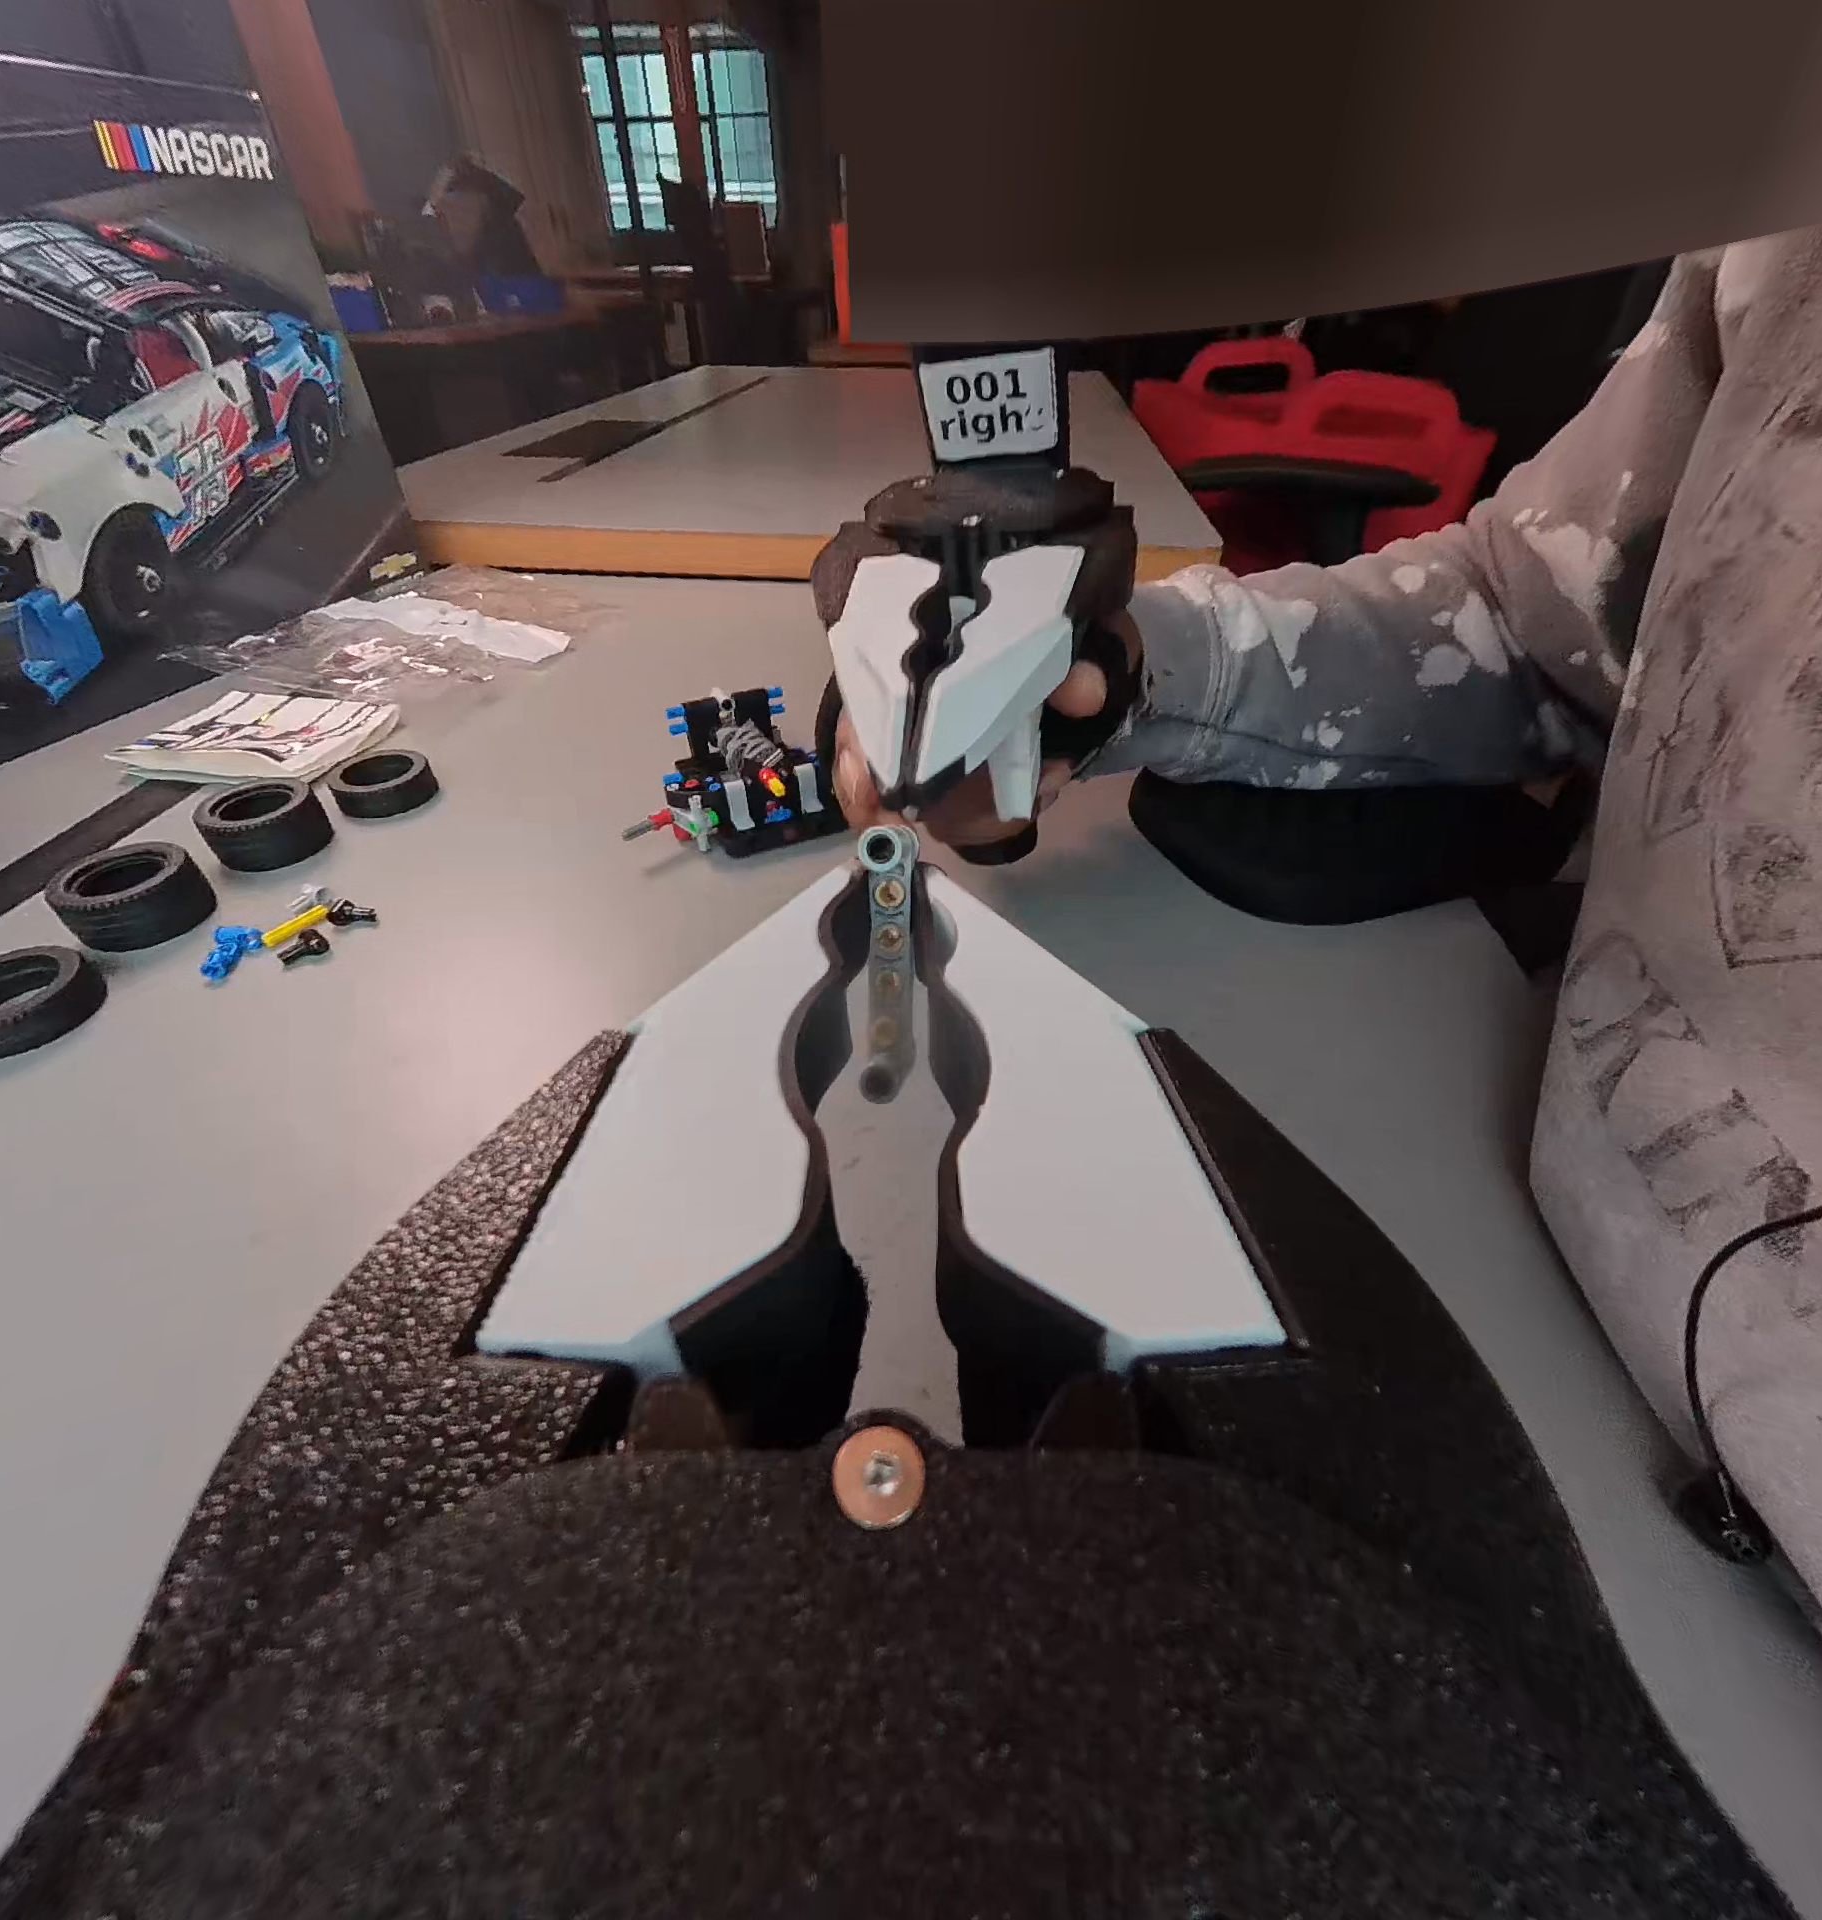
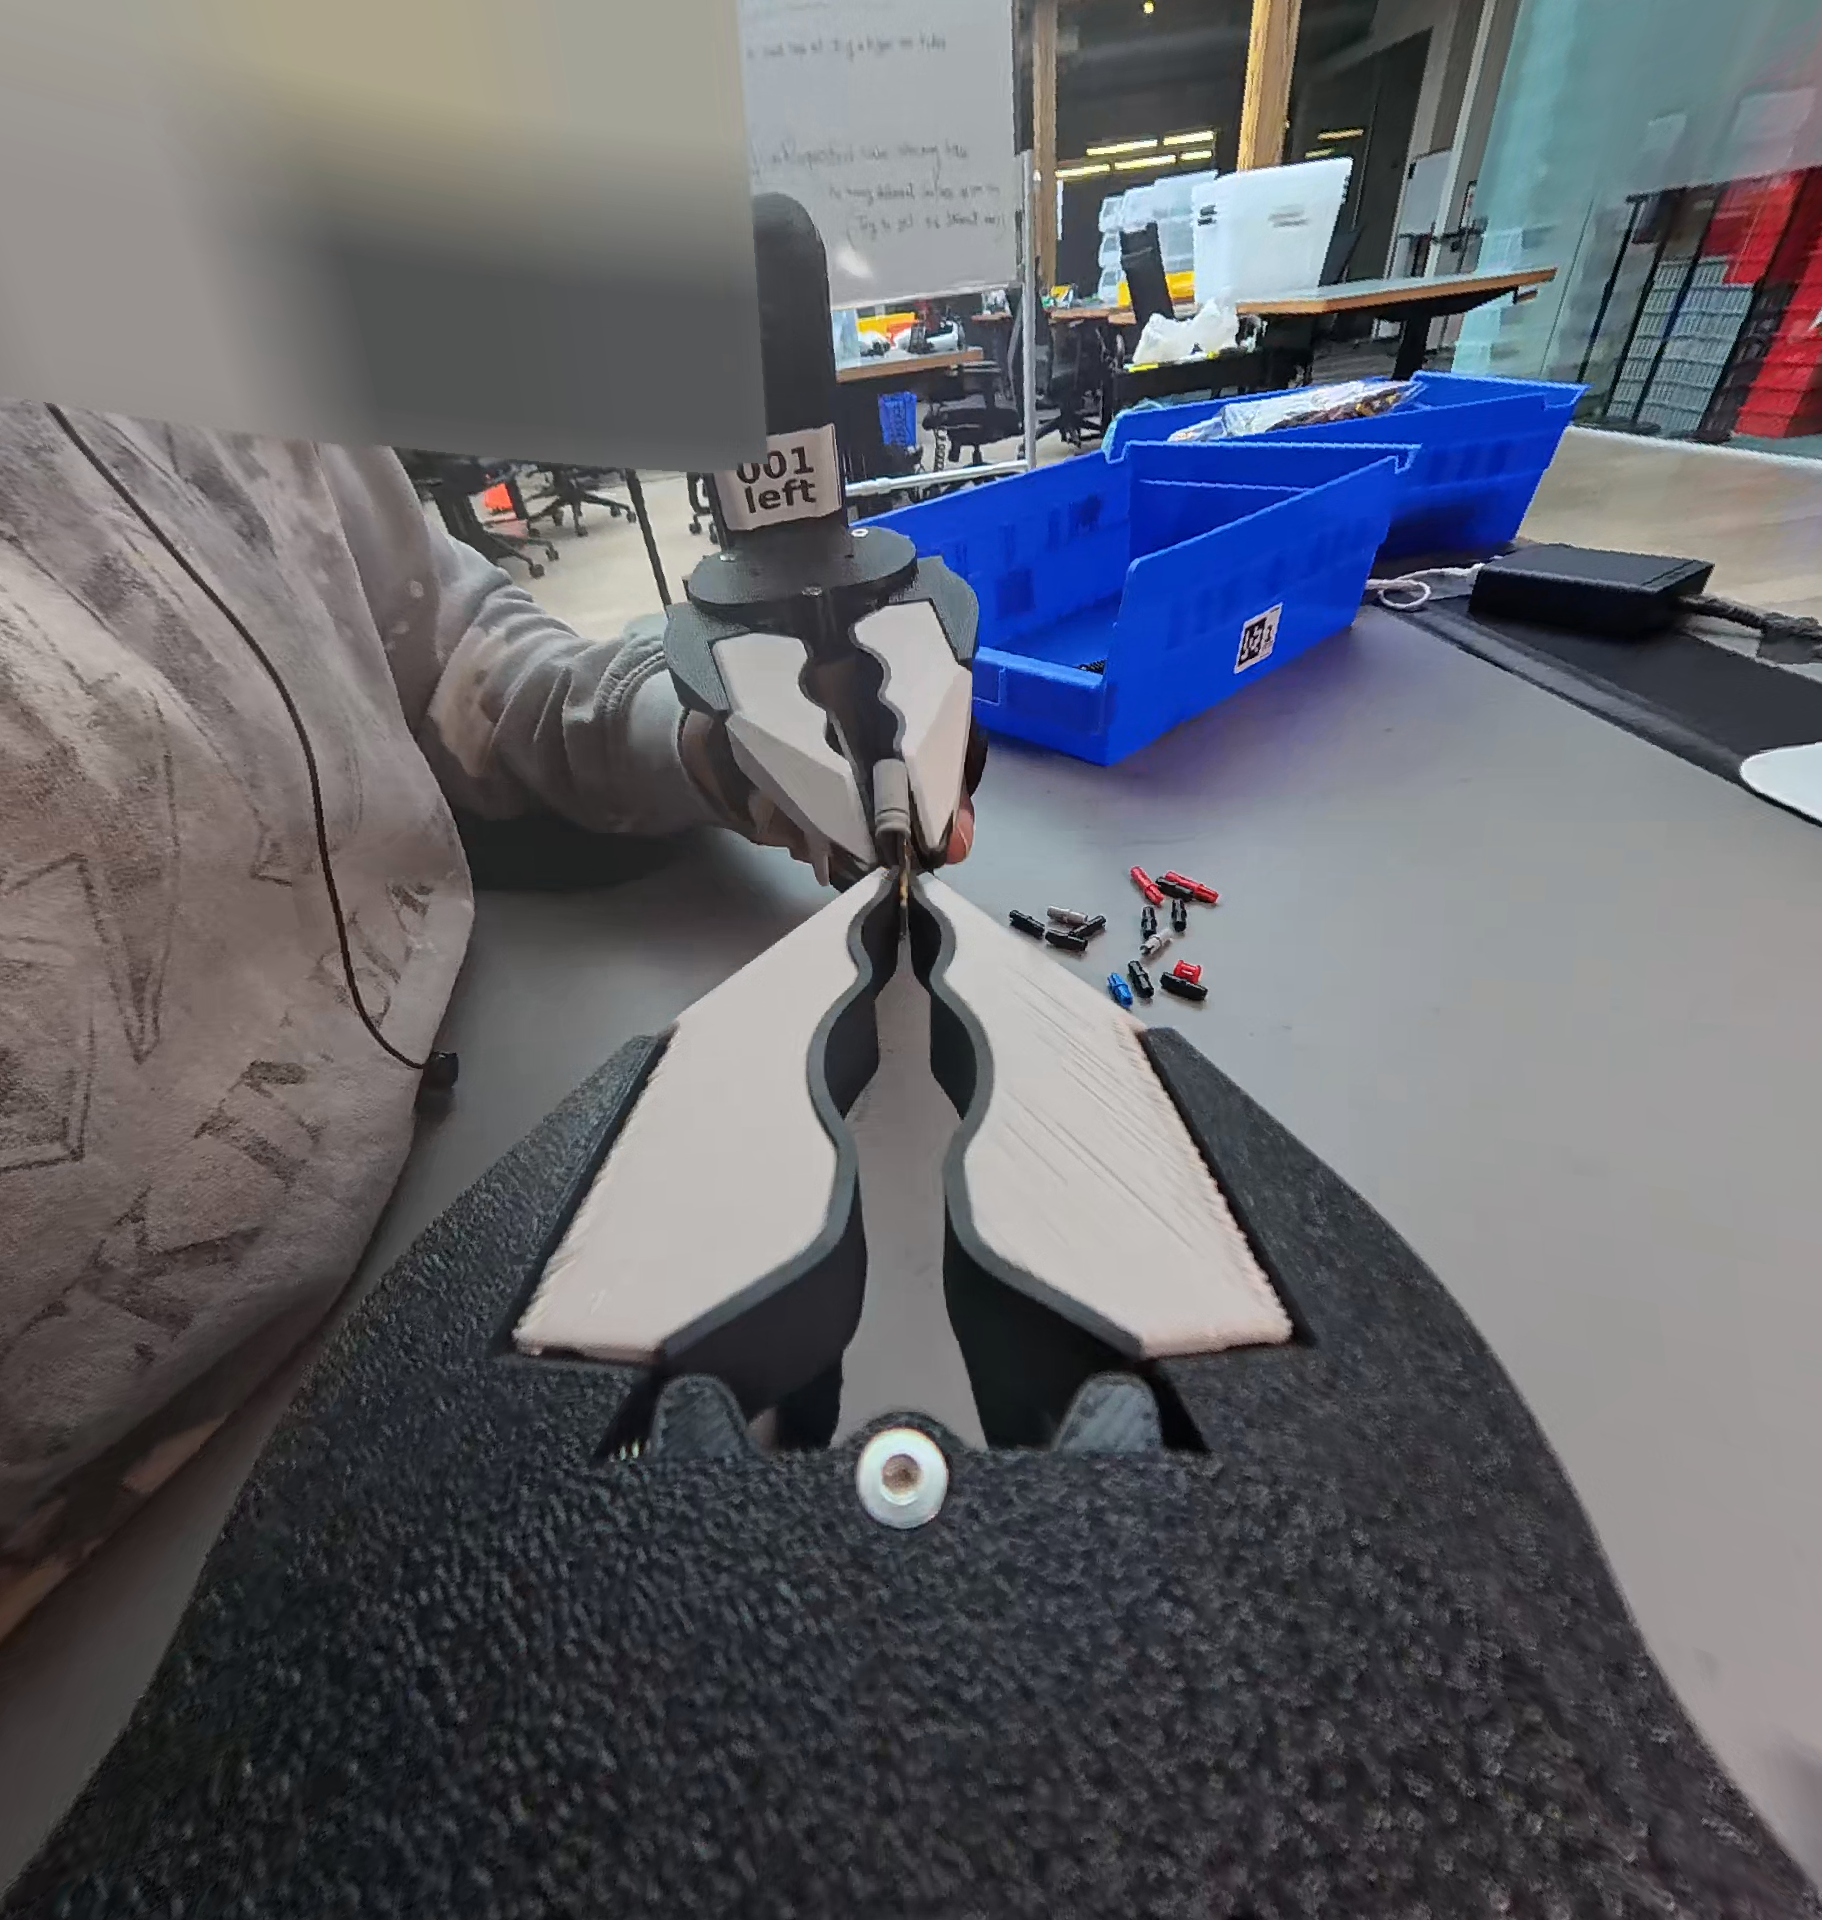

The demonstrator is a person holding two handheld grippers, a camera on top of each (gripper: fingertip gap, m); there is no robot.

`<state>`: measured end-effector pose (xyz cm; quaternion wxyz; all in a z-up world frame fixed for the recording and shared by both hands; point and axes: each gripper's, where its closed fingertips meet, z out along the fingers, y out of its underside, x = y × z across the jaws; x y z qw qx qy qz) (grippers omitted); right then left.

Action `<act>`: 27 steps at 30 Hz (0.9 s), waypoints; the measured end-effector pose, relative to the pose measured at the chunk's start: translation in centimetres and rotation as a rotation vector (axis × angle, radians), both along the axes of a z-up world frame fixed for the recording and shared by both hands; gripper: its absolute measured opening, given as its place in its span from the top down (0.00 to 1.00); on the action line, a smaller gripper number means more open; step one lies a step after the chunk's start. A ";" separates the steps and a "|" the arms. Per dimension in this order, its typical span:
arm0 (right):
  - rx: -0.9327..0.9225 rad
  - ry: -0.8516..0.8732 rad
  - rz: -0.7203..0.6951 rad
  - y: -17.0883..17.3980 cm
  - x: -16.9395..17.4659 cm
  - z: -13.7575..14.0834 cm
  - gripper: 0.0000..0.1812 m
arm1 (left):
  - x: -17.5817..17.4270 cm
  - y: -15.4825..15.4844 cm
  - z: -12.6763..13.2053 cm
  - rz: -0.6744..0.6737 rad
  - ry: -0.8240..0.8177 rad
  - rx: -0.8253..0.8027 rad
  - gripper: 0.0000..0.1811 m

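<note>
Left gripper (image 1: 891,883) jaws: grey beam (image 1: 886,956) lengthwise, forward.

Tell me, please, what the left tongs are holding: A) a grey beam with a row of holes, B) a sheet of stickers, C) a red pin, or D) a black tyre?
A: the left tongs are shut on a grey beam with a row of holes, while the tyres lie on the table.
</note>
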<state>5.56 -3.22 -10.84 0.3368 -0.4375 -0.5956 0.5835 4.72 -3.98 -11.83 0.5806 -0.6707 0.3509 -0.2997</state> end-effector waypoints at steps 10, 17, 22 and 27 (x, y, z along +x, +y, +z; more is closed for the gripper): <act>0.112 -0.063 0.017 -1.4 -1.1 -2.0 0.91 | 0.3 0.1 -2.8 0.036 0.191 -0.021 0.96; 0.249 -0.176 -0.017 -1.6 -2.1 -4.5 0.96 | 0.3 -0.1 -5.3 0.036 0.400 -0.026 0.96; 0.284 -0.166 -0.004 -2.0 -2.1 -4.6 0.96 | 0.2 -0.7 -5.6 -0.002 0.373 -0.071 0.96; 0.042 0.086 -0.038 -0.6 -1.5 0.7 0.96 | -0.9 -0.6 -2.4 -0.036 0.054 -0.161 0.94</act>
